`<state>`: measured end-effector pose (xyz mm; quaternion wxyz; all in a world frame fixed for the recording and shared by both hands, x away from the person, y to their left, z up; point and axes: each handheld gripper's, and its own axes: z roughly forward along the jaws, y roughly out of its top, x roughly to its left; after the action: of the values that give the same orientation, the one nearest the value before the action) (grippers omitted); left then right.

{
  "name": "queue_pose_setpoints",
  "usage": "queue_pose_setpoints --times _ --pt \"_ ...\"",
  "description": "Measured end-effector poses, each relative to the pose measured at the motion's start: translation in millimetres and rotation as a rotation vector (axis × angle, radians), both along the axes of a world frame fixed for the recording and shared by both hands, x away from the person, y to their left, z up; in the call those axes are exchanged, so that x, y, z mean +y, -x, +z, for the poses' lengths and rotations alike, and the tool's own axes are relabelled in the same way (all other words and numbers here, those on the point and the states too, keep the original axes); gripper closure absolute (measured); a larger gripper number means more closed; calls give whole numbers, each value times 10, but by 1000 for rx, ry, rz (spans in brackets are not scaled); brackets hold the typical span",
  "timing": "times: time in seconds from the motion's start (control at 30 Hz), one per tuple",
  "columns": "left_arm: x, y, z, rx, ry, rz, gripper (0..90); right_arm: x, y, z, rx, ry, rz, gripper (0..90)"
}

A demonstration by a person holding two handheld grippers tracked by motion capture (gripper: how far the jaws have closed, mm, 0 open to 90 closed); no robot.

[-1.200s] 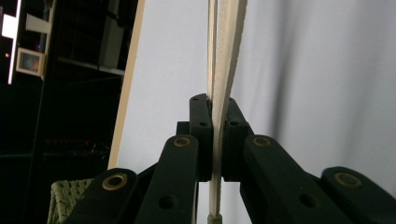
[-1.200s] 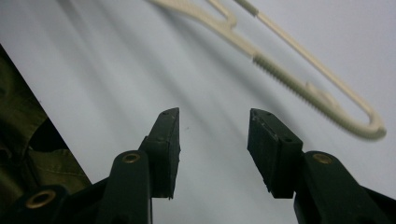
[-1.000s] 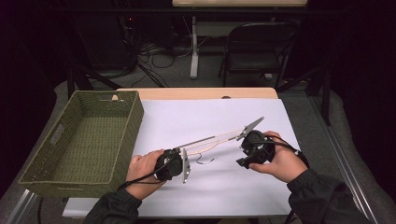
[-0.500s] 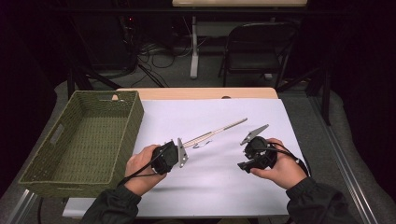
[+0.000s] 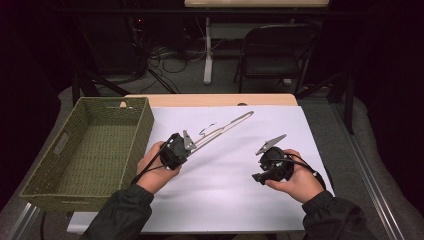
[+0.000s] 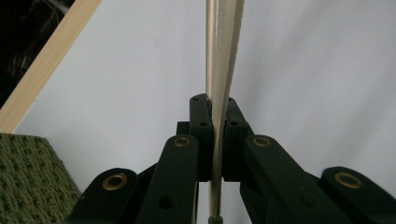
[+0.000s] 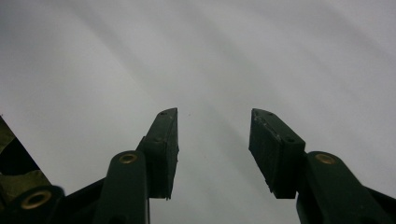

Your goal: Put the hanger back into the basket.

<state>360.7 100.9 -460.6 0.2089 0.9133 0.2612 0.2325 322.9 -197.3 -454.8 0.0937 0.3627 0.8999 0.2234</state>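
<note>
While the metal tongs (image 5: 220,131) are clamped by their hinge end in the left gripper (image 5: 186,145), the carrying step is judged to be in hand: the tongs are held off the white table cover (image 5: 225,200), their long arms pointing toward one o'clock from the left hand (image 5: 157,167). Nearest the person, the dark sleeves and both hands are seen at six o'clock in the high view. The right gripper (image 5: 270,145) is held at about four o'clock on the cover, well apart from the tongs, its jaws parted to a middling width with nothing between them.

Farther left, at nine o'clock, the green woven basket (image 5: 50,187) stands empty beside the cover. It is judged the likely destination, so the next move calls for the left hand to be swung toward nine o'clock, the long arms cleared over the basket's near wall, and the jaws parted only once the tongs are above its floor.

Beyond the table, a folding chair (image 5: 272,55) and floor cables are visible at twelve o'clock.

What the high view cannot resolve is supplied by the left gripper view: the tongs' (image 6: 219,70) two thin blades are seen edge-on, pinched flat between the pads (image 6: 201,135), with the basket (image 6: 28,182) at lower left. From the right gripper view, the empty gap in the right gripper (image 7: 212,149) over blank white cover is confirmed.
</note>
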Motion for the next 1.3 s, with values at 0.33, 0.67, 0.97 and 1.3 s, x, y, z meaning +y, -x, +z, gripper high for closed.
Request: queue_pose_setpoints --times 0.33,0.67,0.97,1.3 --pt "82 -324 -43 105 116 104 870 0 -30 -61 0 -13 -7 523" --pt "305 -527 -9 259 331 205 870 -7 -43 -80 13 -5 -6 523" --pt "479 -546 72 344 485 280 871 4 -43 -95 15 -15 -2 523" --pt "804 -428 370 421 679 336 870 -12 -34 -73 11 -11 -15 518"
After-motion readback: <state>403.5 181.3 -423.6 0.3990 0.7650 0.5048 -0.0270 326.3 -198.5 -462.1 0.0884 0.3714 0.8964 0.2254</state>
